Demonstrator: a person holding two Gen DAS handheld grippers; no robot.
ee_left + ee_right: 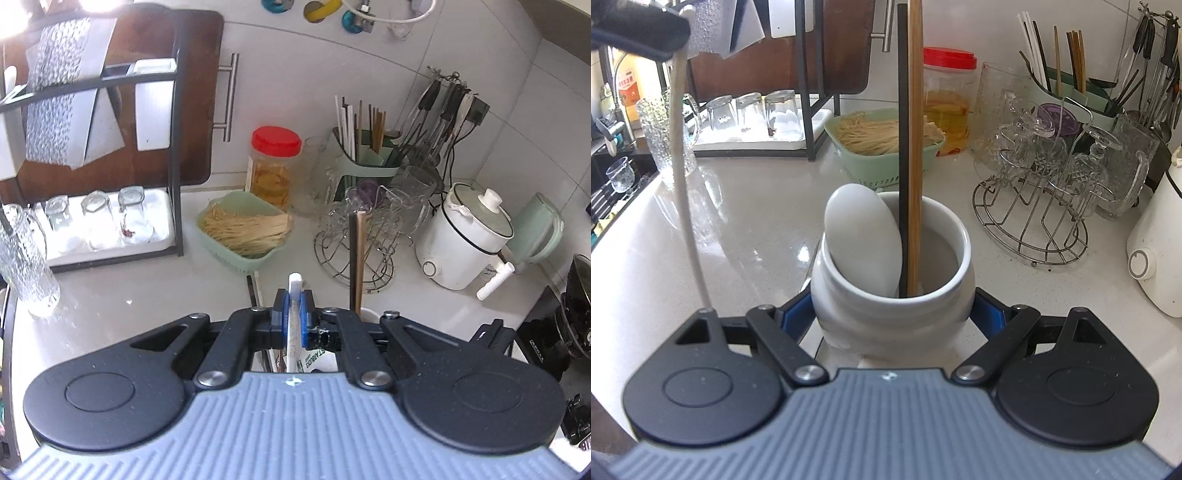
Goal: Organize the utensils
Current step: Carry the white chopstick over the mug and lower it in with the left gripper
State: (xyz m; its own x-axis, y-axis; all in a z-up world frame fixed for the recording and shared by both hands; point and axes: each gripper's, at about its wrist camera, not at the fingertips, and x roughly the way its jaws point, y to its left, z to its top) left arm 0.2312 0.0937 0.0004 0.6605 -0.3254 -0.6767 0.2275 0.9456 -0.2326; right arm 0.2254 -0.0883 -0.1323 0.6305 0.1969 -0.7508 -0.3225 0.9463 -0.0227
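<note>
Left tool (pixel 294 322) clamped on a white chopstick (pixel 294 291), long axis near vertical, poised just above and left of the white ceramic jar (pixel 892 275). Right tool (pixel 892 314) braced around that jar on the tabletop (pixel 738 221); inside, white spoon (pixel 862 243), black and wooden chopsticks.

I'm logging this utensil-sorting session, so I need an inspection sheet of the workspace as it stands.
Surface: pale glossy countertop, some specks.
Job's things: white jar holds a white spoon, a black chopstick and a wooden chopstick; green utensil caddy at the back.
Clutter: green basket of noodles, red-lidded jar, wire glass rack, white cooker.
Grippers: left tool shut on a white chopstick; right tool around the white jar.
Cables: black cord by the wall.
Surroundings: tiled wall, black dish rack.
</note>
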